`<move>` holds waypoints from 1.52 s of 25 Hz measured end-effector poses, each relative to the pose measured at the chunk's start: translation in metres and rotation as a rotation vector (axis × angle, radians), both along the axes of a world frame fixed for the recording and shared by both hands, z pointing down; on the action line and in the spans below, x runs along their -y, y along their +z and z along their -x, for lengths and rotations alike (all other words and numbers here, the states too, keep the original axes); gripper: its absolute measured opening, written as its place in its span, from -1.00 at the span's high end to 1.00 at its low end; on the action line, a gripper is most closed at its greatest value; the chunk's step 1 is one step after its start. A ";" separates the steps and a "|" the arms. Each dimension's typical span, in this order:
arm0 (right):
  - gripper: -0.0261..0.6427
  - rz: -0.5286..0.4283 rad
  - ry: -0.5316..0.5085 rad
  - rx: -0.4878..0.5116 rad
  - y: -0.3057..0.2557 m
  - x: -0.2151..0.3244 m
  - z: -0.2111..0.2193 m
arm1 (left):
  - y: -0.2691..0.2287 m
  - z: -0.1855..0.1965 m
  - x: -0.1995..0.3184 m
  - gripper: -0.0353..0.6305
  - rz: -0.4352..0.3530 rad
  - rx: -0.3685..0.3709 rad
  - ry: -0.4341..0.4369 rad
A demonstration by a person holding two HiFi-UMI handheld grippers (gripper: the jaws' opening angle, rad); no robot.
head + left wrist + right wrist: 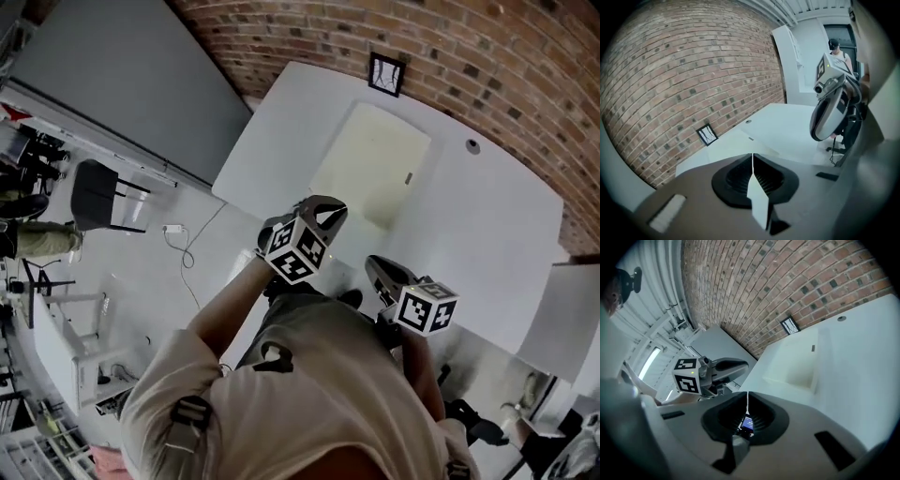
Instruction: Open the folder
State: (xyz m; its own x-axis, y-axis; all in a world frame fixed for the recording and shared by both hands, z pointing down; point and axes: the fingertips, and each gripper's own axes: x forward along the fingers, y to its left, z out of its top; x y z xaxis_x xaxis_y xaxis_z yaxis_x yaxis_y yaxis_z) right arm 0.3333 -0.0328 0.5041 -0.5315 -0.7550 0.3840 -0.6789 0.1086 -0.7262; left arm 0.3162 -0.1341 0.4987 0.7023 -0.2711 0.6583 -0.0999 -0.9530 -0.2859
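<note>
Where the brick wall (469, 47) runs behind it, the white table (487, 216) takes most of the head view, seen corner-on. The person (309, 394), in a light shirt, stands at the table's near edge with a gripper in each hand. A dark chair (94, 194) is on the floor, well off the table's left side. The folder (370, 164), pale cream, lies flat and closed on the table, roughly mid-width and closer to the far edge than the near one. The left gripper (326, 212) is over the table's near edge, angled down toward the folder and close to its near side but not on it. Its own view shows the jaws pressed together with nothing between them. The right gripper (378, 270) sits further back at the table's near edge, right of the left one and apart from the folder. Its jaws are likewise closed tight and empty in its own view. A small black-framed card (386, 74) stands at the table's far edge by the wall. A round hole (472, 146) in the tabletop is right of the folder, toward the far edge. A small dark clasp (408, 178) sits at the folder's right-hand edge, on the side facing the hole.
</note>
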 end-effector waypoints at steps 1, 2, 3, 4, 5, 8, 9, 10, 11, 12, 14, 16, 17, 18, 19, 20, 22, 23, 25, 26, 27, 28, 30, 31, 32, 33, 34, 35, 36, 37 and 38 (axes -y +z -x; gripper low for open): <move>0.90 0.009 -0.015 0.007 0.002 0.002 0.003 | 0.002 0.001 0.001 0.87 -0.001 0.008 -0.002; 0.90 0.018 -0.031 0.012 0.003 0.005 0.008 | 0.004 0.004 0.003 0.87 -0.001 0.020 -0.002; 0.90 0.024 -0.049 0.013 0.003 0.009 0.015 | 0.005 0.009 0.006 0.87 -0.001 0.032 -0.001; 0.90 0.029 -0.069 0.012 0.002 0.013 0.022 | 0.005 0.014 0.009 0.87 0.003 0.043 -0.002; 0.90 0.031 -0.092 0.011 0.001 0.018 0.029 | 0.005 0.020 0.013 0.86 0.009 0.054 -0.005; 0.90 0.036 -0.160 -0.003 -0.001 0.032 0.048 | 0.004 0.033 0.023 0.86 0.014 0.071 -0.014; 0.90 0.039 -0.181 -0.015 -0.001 0.035 0.054 | 0.002 0.038 0.025 0.86 0.013 0.063 -0.016; 0.90 0.043 -0.198 -0.031 -0.001 0.037 0.061 | 0.000 0.043 0.026 0.86 0.017 0.049 -0.018; 0.90 0.044 -0.211 -0.048 -0.002 0.039 0.067 | 0.000 0.051 0.028 0.85 0.027 0.035 -0.017; 0.90 0.041 -0.218 -0.063 -0.004 0.044 0.074 | 0.001 0.060 0.032 0.80 0.042 0.028 -0.016; 0.90 0.023 -0.210 -0.082 -0.009 0.063 0.082 | 0.007 0.082 0.048 0.43 0.065 0.048 -0.019; 0.90 0.021 -0.176 -0.087 -0.010 0.081 0.080 | 0.013 0.091 0.066 0.32 0.064 0.080 -0.011; 0.90 0.035 -0.155 -0.086 -0.009 0.086 0.075 | 0.017 0.087 0.071 0.30 0.062 0.090 0.007; 0.90 0.053 -0.136 -0.085 -0.005 0.088 0.070 | 0.022 0.079 0.074 0.28 0.064 0.099 0.033; 0.90 0.072 -0.121 -0.085 -0.002 0.087 0.066 | 0.028 0.069 0.074 0.22 0.068 0.110 0.065; 0.90 0.087 -0.106 -0.087 0.001 0.087 0.063 | 0.036 0.059 0.073 0.18 0.069 0.125 0.101; 0.90 0.109 -0.067 -0.097 0.005 0.087 0.058 | 0.053 0.042 0.069 0.14 0.046 0.169 0.185; 0.90 0.118 -0.043 -0.103 0.007 0.088 0.056 | 0.062 0.035 0.068 0.13 0.018 0.197 0.231; 0.90 0.141 -0.003 -0.116 0.011 0.091 0.054 | 0.079 0.024 0.069 0.13 -0.053 0.254 0.327; 0.90 0.155 0.007 -0.128 0.013 0.091 0.055 | 0.087 0.019 0.069 0.13 -0.083 0.275 0.373; 0.90 0.171 0.012 -0.142 0.016 0.090 0.058 | 0.094 0.015 0.069 0.13 -0.105 0.290 0.413; 0.90 0.187 0.015 -0.157 0.019 0.088 0.060 | 0.100 0.011 0.068 0.12 -0.122 0.299 0.449; 0.90 0.215 0.034 -0.177 0.024 0.083 0.061 | 0.109 0.005 0.065 0.12 -0.145 0.310 0.507; 0.90 0.223 0.055 -0.177 0.025 0.081 0.058 | 0.111 0.001 0.063 0.11 -0.151 0.312 0.529; 0.90 0.228 0.080 -0.172 0.025 0.079 0.053 | 0.113 -0.002 0.060 0.11 -0.156 0.314 0.543; 0.90 0.230 0.102 -0.164 0.024 0.077 0.049 | 0.115 -0.005 0.057 0.11 -0.161 0.315 0.552; 0.90 0.230 0.116 -0.156 0.024 0.075 0.044 | 0.118 -0.007 0.055 0.11 -0.168 0.320 0.556; 0.90 0.227 0.120 -0.146 0.024 0.075 0.041 | 0.120 -0.008 0.053 0.11 -0.178 0.329 0.559; 0.90 0.221 0.116 -0.135 0.023 0.076 0.039 | 0.122 -0.009 0.052 0.11 -0.192 0.341 0.561; 0.90 0.215 0.108 -0.125 0.023 0.076 0.037 | 0.125 -0.009 0.052 0.10 -0.208 0.355 0.564; 0.90 0.209 0.097 -0.117 0.022 0.076 0.035 | 0.128 -0.009 0.050 0.10 -0.223 0.366 0.564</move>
